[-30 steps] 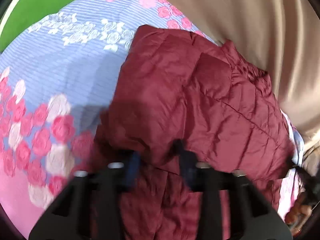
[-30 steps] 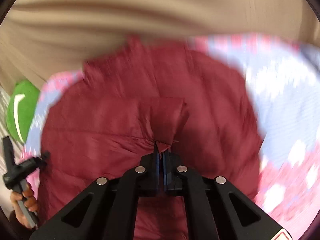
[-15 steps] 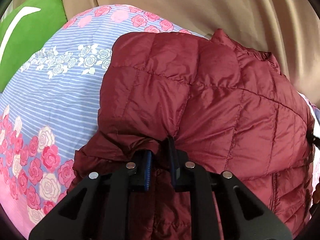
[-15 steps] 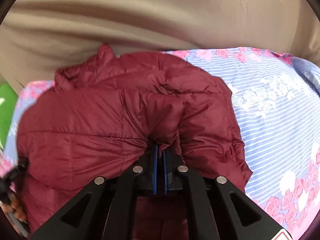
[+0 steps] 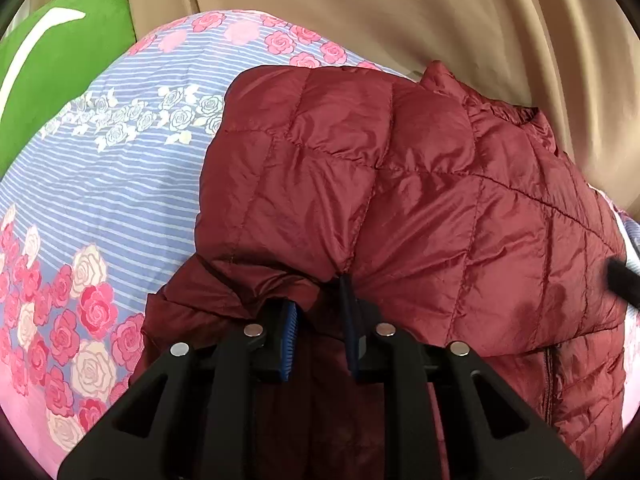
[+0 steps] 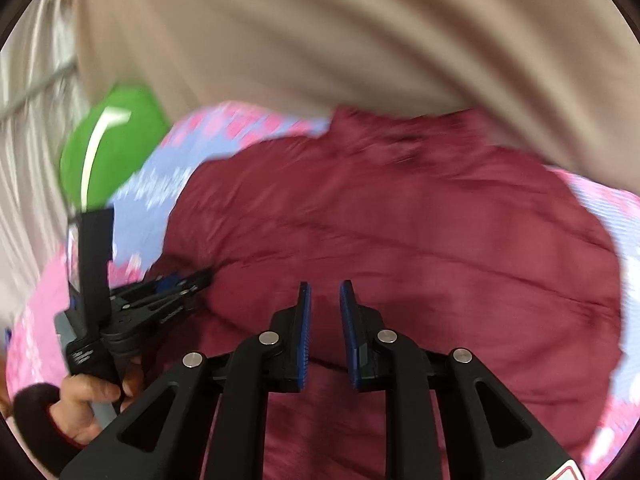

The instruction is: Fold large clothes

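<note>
A dark red quilted puffer jacket (image 5: 420, 208) lies folded over on a flowered bedsheet (image 5: 100, 200). My left gripper (image 5: 320, 300) sits at the jacket's near folded edge, jaws parted, with fabric draped over the left finger (image 5: 288, 320) and nothing pinched. In the right wrist view the jacket (image 6: 400, 232) is blurred. My right gripper (image 6: 325, 296) is open and empty just above it. The left gripper (image 6: 172, 292) shows there at the jacket's left edge, held by a hand (image 6: 92, 400).
A green cushion (image 5: 52, 72) lies at the far left of the bed; it also shows in the right wrist view (image 6: 108, 144). A beige curtain (image 5: 400, 12) hangs behind the bed. The right gripper's tip (image 5: 624, 284) shows at the jacket's right edge.
Both grippers have opened and let go of the jacket's fold. The right gripper has swung left and pulled back; the fold now rests flat on the jacket.
</note>
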A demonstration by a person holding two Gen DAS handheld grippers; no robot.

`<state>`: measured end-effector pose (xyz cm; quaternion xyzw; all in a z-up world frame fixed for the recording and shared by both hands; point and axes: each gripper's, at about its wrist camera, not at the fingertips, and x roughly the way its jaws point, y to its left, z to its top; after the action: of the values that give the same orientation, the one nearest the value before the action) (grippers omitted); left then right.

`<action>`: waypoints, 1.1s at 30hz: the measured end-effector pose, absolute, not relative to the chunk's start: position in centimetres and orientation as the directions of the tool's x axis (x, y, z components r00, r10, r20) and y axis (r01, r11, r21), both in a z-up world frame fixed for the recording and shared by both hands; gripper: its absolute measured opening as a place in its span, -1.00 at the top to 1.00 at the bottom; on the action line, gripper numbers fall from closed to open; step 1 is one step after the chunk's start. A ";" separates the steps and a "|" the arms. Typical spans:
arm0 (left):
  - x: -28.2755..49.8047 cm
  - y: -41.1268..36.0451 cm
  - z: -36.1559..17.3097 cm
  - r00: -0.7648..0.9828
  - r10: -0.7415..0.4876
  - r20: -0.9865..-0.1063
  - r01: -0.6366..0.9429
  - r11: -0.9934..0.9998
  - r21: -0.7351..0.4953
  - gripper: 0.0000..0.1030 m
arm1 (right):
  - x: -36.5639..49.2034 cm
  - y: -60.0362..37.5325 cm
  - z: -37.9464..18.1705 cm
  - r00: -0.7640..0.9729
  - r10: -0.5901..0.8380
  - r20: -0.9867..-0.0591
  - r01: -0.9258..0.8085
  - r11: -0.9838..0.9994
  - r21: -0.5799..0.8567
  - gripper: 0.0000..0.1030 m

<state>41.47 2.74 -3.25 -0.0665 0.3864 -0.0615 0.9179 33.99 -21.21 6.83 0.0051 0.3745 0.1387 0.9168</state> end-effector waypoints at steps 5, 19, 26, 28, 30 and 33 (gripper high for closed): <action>41.6 3.2 -3.4 0.691 -0.193 -0.696 0.067 0.977 -0.204 0.59 | 35.0 -25.1 3.6 0.677 0.111 -0.727 -0.174 0.985 -0.012 0.95; 37.0 5.6 0.4 0.745 -0.251 -0.618 0.104 0.959 -0.264 -0.39 | 31.3 -43.3 6.4 0.739 0.004 -0.674 0.153 0.973 0.173 -0.01; 36.3 9.8 4.1 0.775 -0.203 -0.598 0.061 0.966 -0.249 -0.49 | 32.9 -41.2 3.9 0.718 0.023 -0.695 0.152 0.970 0.189 -0.24; 38.0 9.6 4.1 0.765 -0.219 -0.606 0.047 0.957 -0.287 -0.41 | 33.2 -42.1 3.4 0.721 0.051 -0.691 0.203 0.938 0.280 -0.24; 40.4 8.5 3.4 0.733 -0.249 -0.633 0.045 0.946 -0.320 -0.13 | 34.1 -42.6 3.4 0.720 0.093 -0.688 0.227 0.905 0.360 0.37; 42.9 6.0 1.8 0.708 -0.215 -0.673 0.043 0.964 -0.263 0.18 | 34.4 -41.3 6.2 0.762 0.097 -0.640 0.153 0.934 0.324 0.89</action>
<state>42.90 6.03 1.84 -0.1148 0.3757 -0.0703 0.9169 34.36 -41.32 6.17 0.1815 0.3446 -0.0154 0.9209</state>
